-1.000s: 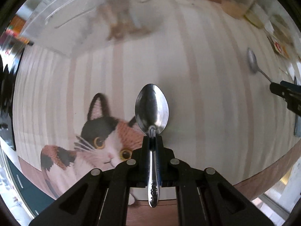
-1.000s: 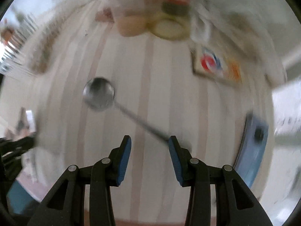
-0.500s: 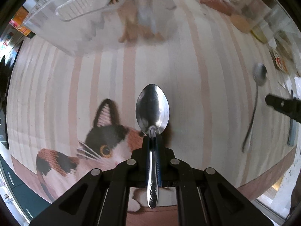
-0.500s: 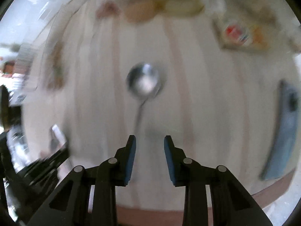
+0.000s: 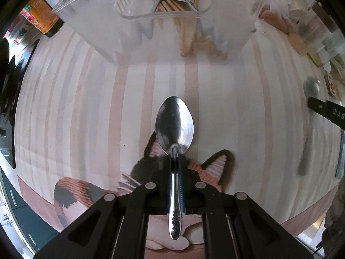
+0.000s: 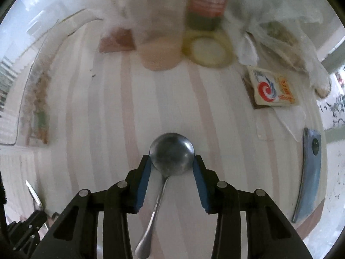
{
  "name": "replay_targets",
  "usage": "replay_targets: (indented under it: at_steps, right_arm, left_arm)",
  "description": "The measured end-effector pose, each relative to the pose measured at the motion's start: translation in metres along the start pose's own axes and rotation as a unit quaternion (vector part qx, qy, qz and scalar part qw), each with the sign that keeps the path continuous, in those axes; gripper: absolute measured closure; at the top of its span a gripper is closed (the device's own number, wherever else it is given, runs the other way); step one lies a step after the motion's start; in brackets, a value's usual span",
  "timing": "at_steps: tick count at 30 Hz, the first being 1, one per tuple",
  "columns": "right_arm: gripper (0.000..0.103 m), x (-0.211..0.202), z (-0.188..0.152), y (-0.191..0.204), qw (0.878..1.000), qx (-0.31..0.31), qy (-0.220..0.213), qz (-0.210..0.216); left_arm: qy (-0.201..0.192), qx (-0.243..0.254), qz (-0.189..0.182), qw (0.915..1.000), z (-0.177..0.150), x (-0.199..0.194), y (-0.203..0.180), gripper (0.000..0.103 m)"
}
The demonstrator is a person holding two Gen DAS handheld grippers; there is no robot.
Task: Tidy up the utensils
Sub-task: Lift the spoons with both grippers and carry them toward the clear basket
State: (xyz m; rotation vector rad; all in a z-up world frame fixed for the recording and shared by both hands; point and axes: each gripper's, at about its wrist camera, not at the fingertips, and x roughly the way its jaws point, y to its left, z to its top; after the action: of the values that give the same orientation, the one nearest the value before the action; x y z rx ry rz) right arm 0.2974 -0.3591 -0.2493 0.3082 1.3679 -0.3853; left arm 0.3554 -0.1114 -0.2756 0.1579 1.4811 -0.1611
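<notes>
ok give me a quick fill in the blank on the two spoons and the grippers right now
1. The left gripper is shut on a spoon's ____.
2. The right gripper has its pads either side of the round spoon's ____.
3. The clear bin ahead holds utensils and wooden ____.

Missing: handle; bowl; chopsticks

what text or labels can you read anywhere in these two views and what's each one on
"DAS": white letters on the black arm of the right gripper at the edge of the left wrist view; the rest is cut off.
Red swirl logo with orange lettering on the flat packet: too small to read.
White lettering on the red label of the bottle: blurred, unreadable.
Print on the orange package: unreadable.
</notes>
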Motion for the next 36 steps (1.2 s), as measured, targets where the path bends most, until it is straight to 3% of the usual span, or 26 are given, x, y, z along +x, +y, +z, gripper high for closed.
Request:
replay_targets:
  at_steps: [1, 6, 8, 13, 16, 20, 29, 33, 36]
  right_arm:
    - [0.099, -0.002, 0.000, 0.004, 1.000, -0.007, -0.004, 0.007]
    - [0.099, -0.006, -0.015, 0.028, 0.998, -0.056, 0.005, 0.008]
    - [0.099, -0.008, -0.023, 0.030, 0.998, -0.056, 0.014, 0.027]
    - [0.102, -0.018, -0.046, 0.010, 0.992, 0.019, 0.040, 0.117]
    - [0.102, -0.028, -0.059, -0.015, 0.986, 0.061, 0.046, 0.150]
    - [0.102, -0.039, -0.080, -0.037, 0.986, 0.059, 0.039, 0.149]
    - [0.102, -0.053, -0.068, -0.015, 0.984, 0.058, 0.014, 0.168]
    - [0.102, -0.065, -0.063, -0.008, 0.983, 0.053, 0.002, 0.178]
    - [0.102, -0.067, -0.062, -0.009, 0.984, 0.047, 0.002, 0.173]
  left_arm:
    - [0.000, 0.000, 0.000, 1.0000, 0.001, 0.002, 0.005, 0.099]
    - [0.002, -0.003, -0.002, 1.0000, -0.012, -0.002, 0.016, 0.099]
    - [0.005, -0.009, -0.005, 0.9999, -0.025, -0.009, 0.018, 0.099]
    - [0.013, -0.025, -0.016, 0.9995, -0.040, -0.009, 0.044, 0.099]
    - [0.013, -0.027, -0.023, 0.9993, -0.047, -0.012, 0.058, 0.100]
    - [0.000, -0.026, -0.034, 0.9991, -0.054, -0.023, 0.070, 0.103]
    - [-0.049, -0.036, -0.052, 0.9968, -0.062, -0.073, 0.111, 0.103]
    - [-0.034, -0.044, -0.092, 0.9943, -0.058, -0.072, 0.121, 0.102]
    - [0.005, -0.042, -0.128, 0.9909, -0.061, -0.049, 0.116, 0.097]
